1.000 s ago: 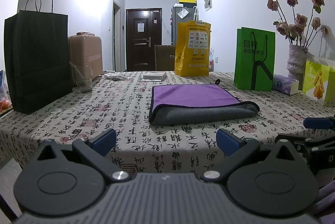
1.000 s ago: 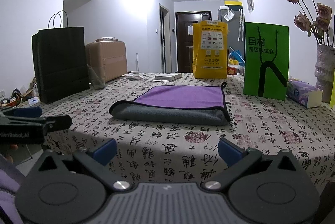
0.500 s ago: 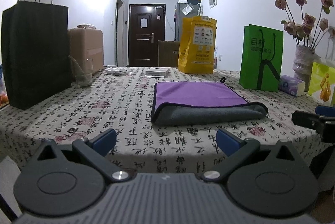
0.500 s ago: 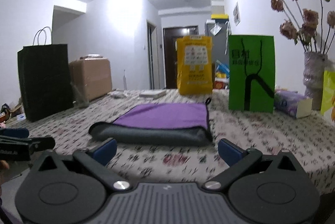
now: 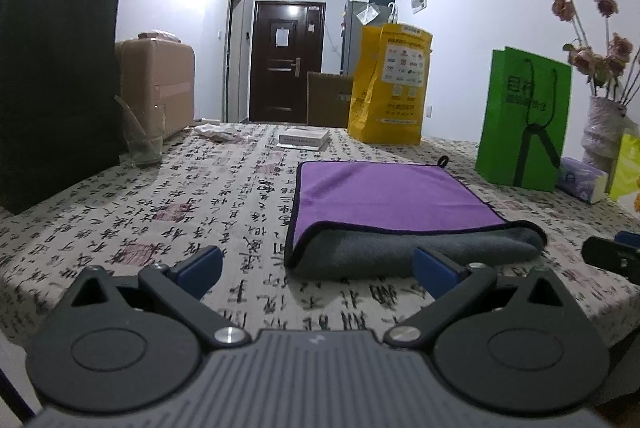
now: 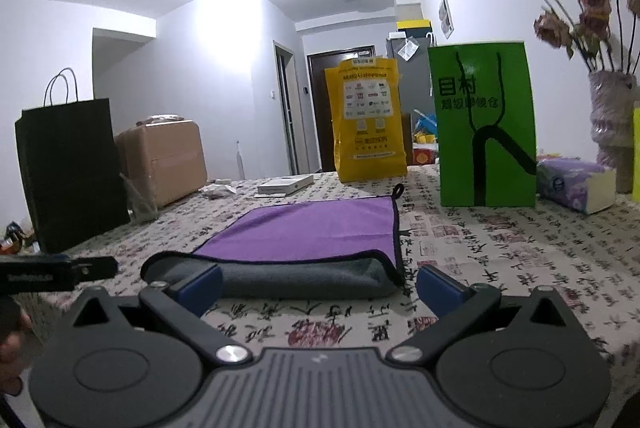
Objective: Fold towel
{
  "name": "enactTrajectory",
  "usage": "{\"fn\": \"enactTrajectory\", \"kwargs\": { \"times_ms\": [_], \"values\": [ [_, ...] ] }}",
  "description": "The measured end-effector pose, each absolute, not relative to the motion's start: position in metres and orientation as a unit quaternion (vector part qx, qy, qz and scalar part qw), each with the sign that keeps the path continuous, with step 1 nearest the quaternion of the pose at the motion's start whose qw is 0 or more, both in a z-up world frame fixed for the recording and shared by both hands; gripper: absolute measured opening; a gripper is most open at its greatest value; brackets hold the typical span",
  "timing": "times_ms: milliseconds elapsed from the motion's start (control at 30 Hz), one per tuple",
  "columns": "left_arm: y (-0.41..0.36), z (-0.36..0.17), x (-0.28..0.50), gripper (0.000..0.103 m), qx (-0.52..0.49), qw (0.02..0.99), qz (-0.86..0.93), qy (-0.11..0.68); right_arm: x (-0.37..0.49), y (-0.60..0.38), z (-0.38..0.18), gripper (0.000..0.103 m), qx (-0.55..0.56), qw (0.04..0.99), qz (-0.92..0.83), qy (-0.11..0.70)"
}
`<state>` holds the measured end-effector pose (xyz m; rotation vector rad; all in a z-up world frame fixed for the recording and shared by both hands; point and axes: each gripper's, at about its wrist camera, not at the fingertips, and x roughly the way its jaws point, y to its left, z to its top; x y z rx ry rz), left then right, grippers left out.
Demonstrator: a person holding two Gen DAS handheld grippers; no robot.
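A towel [image 5: 384,204], purple on top and grey underneath, lies folded on the patterned tablecloth, with its rounded fold toward me; it also shows in the right wrist view [image 6: 308,240]. My left gripper [image 5: 318,268] is open and empty, just short of the fold's left part. My right gripper [image 6: 318,286] is open and empty, close in front of the fold's right part. Each gripper's tip shows at the edge of the other's view.
A black paper bag [image 5: 56,88], a brown suitcase [image 5: 158,92] and a glass [image 5: 144,144] stand on the left. A yellow bag [image 5: 390,84], a green bag [image 5: 524,116], a tissue pack [image 5: 582,178] and a vase of flowers [image 5: 604,132] stand at the back and right. A white box [image 5: 304,138] lies behind the towel.
Both grippers have risen and moved forward over the table edge toward the towel's near fold. Both stay open. The towel has not moved.
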<state>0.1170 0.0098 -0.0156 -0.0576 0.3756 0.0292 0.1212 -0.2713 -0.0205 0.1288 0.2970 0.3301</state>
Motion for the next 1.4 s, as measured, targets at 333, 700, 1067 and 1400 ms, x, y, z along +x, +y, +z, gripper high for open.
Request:
{"fn": "enactTrajectory", "kwargs": {
  "times_ms": [333,700,1067,1400],
  "values": [
    [0.017,-0.019,0.187,0.076,-0.009,0.976,-0.021,0.216,0.194,-0.270,-0.021,0.095,0.026,0.966,0.169,0.193],
    [0.022,-0.039,0.215,0.010,0.000,0.956,-0.063,0.286,0.255,-0.272,-0.036,0.044,0.027,0.949,0.178,0.258],
    [0.021,-0.016,0.233,0.006,0.007,0.967,-0.057,0.246,0.266,-0.272,-0.032,0.005,-0.001,0.949,0.177,0.262],
    [0.020,0.006,0.279,0.006,0.011,0.972,-0.045,0.229,0.308,-0.270,-0.014,0.005,-0.028,0.955,0.175,0.238]
  ]
}}
